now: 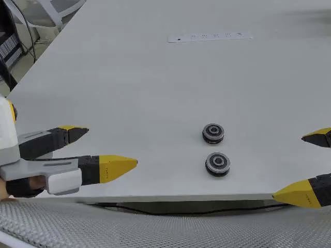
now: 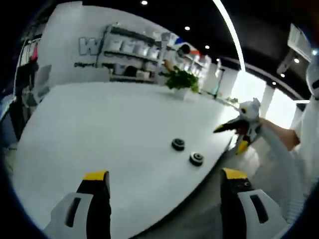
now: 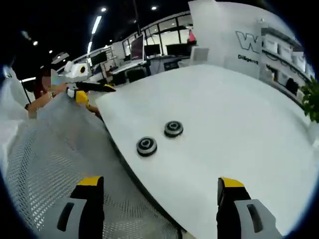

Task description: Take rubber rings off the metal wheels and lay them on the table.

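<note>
Far wheel (image 1: pixel 213 133) and near wheel (image 1: pixel 217 164), both metal, lie flat just apart near the front edge of the white table (image 1: pixel 129 77). Their dark rubber rings appear still fitted. Left gripper (image 1: pixel 112 146) and right gripper (image 1: pixel 288 166) flank them, well apart, jaws spread and empty. Step judged: approach. The next move calls for steadying one wheel while pinching its ring.

A broad stretch of open table (image 1: pixel 129 82) was seen across the middle and upper left of the head view. Right of centre, the farther wheel (image 1: pixel 213 133) and the nearer wheel (image 1: pixel 217 164) were set close together, not touching. A socket strip (image 1: pixel 210 37) was laid flat near the top edge. Open tabletop was seen between the wheels and the spread-jawed left gripper (image 1: pixel 111 146) and right gripper (image 1: pixel 288 166).
</note>
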Demonstrator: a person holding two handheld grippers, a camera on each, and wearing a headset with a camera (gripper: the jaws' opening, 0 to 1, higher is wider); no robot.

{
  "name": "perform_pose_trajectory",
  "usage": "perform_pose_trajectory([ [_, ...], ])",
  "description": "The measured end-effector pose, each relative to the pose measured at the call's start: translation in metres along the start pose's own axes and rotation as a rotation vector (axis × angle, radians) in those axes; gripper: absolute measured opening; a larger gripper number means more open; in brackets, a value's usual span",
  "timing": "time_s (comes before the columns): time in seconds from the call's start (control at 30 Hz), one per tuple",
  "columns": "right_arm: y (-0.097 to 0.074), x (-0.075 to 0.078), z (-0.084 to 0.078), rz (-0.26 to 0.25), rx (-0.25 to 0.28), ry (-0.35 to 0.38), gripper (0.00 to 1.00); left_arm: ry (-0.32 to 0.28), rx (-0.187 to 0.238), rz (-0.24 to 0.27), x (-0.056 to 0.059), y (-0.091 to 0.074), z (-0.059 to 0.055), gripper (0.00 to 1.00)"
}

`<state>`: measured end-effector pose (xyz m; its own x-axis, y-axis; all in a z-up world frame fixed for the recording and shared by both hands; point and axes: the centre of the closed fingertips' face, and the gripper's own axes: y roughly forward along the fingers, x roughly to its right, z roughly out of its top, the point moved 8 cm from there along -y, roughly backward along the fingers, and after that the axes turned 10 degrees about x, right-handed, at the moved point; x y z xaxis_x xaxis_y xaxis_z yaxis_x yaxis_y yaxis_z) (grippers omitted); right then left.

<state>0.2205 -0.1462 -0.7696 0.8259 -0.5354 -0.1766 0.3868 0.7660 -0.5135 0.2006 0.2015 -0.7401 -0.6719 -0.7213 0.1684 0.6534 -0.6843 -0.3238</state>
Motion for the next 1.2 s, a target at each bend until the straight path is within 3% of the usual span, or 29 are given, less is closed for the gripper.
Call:
perform_pose_trajectory([
  [0.33,-0.002,0.001,-0.001,0.000,0.023,0.035,0.93,0.032,-0.021,-0.017,0.001,0.001,0.000,0.92],
  [0.5,-0.003,0.002,0.000,-0.008,0.044,0.054,0.93,0.024,0.010,-0.036,0.002,0.001,0.004,0.93],
  [0.6,-0.002,0.001,-0.001,0.006,0.030,0.044,0.94,0.049,0.070,-0.075,0.006,0.002,0.011,0.93],
  [0.7,-0.002,0.000,0.001,0.010,0.027,0.019,0.92,0.045,0.041,-0.074,0.003,0.002,0.009,0.95],
  [0.77,-0.002,-0.001,0.001,0.013,0.029,0.019,0.92,0.104,0.018,-0.084,0.001,0.002,0.011,0.93],
  [0.83,-0.002,0.000,0.001,0.016,0.029,0.015,0.92,0.140,0.047,-0.094,0.001,0.003,0.018,0.91],
  [1.0,-0.003,-0.001,0.004,0.027,0.032,-0.001,0.89,0.129,0.061,-0.108,-0.001,0.003,0.024,0.92],
  [1.2,-0.003,0.001,0.004,0.031,0.060,0.035,0.89,0.113,0.095,-0.120,0.009,-0.001,0.029,0.92],
])
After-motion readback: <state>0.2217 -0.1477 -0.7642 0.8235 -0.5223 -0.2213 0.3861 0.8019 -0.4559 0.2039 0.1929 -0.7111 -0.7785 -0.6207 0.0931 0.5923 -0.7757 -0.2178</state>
